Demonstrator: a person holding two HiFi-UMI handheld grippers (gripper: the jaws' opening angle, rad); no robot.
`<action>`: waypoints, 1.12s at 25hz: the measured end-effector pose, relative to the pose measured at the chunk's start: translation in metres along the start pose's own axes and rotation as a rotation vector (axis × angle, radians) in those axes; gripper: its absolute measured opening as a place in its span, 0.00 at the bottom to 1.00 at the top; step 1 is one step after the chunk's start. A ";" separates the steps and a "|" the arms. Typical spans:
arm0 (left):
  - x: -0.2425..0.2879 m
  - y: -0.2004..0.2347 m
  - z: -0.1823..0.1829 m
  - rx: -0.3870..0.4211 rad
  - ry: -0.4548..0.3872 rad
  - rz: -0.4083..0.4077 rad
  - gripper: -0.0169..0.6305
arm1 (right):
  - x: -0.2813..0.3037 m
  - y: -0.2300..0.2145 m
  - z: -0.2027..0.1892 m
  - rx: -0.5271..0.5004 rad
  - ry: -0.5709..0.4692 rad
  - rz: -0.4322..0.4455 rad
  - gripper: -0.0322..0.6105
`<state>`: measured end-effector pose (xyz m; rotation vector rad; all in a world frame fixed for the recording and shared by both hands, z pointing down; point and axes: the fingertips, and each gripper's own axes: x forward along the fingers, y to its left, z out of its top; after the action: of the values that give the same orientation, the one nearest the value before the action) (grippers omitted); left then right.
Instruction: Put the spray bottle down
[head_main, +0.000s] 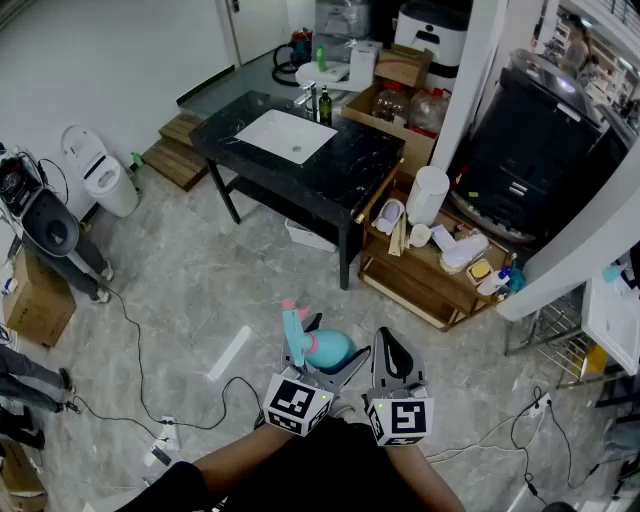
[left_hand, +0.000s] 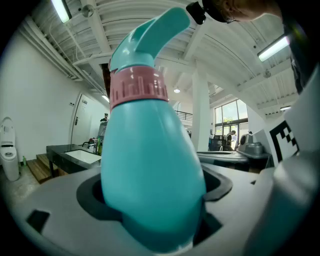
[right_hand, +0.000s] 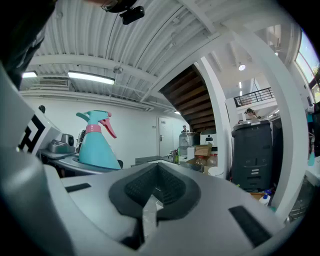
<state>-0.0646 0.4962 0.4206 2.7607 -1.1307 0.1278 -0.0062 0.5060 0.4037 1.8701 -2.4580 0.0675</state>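
Observation:
The spray bottle (head_main: 324, 346) is teal with a pink collar and trigger. It stands upright between the jaws of my left gripper (head_main: 318, 362), well above the floor. In the left gripper view its body (left_hand: 150, 165) fills the space between the two dark pads (left_hand: 90, 197), which press on its lower sides. My right gripper (head_main: 395, 352) hangs just to the right of it, jaws together, with nothing in them. In the right gripper view the bottle (right_hand: 97, 145) shows at the left, beyond the closed pads (right_hand: 172, 187).
A black table (head_main: 340, 175) with a white sink stands ahead. To its right is a low wooden shelf (head_main: 420, 290) crowded with containers. A white bin (head_main: 100, 178) stands at the left. Cables (head_main: 140, 370) trail over the grey tiled floor.

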 end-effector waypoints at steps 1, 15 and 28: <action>0.003 -0.005 0.000 0.004 -0.001 -0.006 0.71 | -0.003 -0.005 0.000 0.003 -0.005 -0.002 0.07; 0.013 0.023 0.006 0.058 -0.040 0.083 0.71 | -0.016 -0.050 -0.032 0.118 0.015 0.010 0.07; 0.113 0.071 0.006 0.017 -0.037 0.025 0.71 | 0.035 -0.121 -0.044 0.132 0.042 -0.078 0.07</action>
<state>-0.0345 0.3674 0.4382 2.7752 -1.1793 0.0899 0.1018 0.4430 0.4506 1.9917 -2.4047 0.2700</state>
